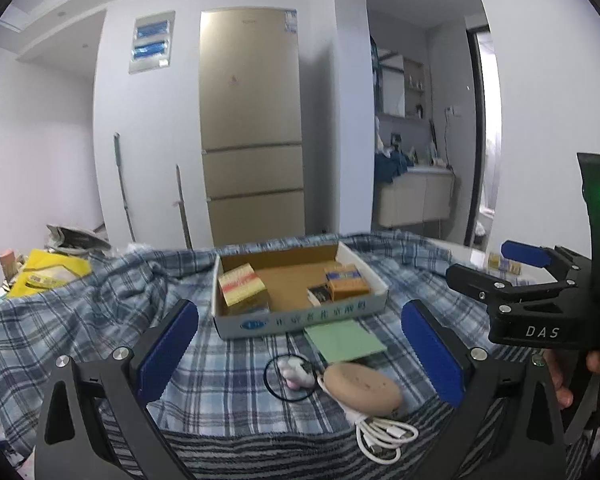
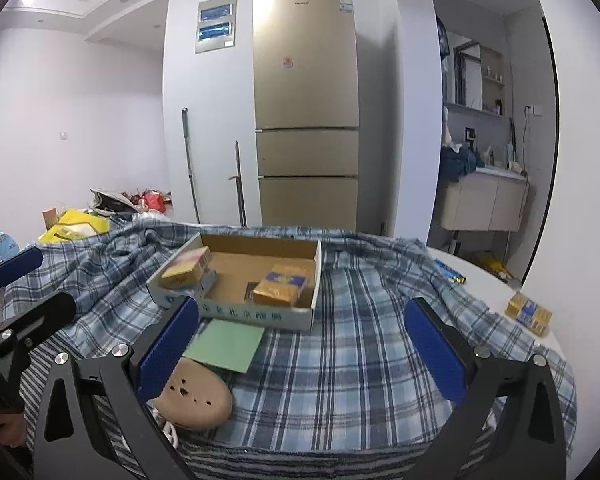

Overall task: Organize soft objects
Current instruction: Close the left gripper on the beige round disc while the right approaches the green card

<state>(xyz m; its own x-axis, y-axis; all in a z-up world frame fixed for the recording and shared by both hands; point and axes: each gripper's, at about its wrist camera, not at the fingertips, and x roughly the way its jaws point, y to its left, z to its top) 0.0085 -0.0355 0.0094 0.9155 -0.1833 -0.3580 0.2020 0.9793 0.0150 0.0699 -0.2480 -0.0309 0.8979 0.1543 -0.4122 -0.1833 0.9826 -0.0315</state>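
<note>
Between both pairs of fingers, spread wide and empty: plaid cloth.
Left gripper (image 1: pixel 300 350) frames a hair tie (image 1: pixel 288 376), tan pouch (image 1: pixel 362 388) and cable (image 1: pixel 384 438), probably the soft things to sort. Right gripper (image 2: pixel 302 350), marked "DAS", hovers beside. Beyond, the box (image 1: pixel 300 318) holds cartons; its print is unreadable.

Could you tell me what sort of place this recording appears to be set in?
Most likely a lived-in home, not a lab: a tall gold fridge stands against the wall, a washbasin cabinet sits in the alcove to the right, and the table is draped with a plaid blanket.
</note>
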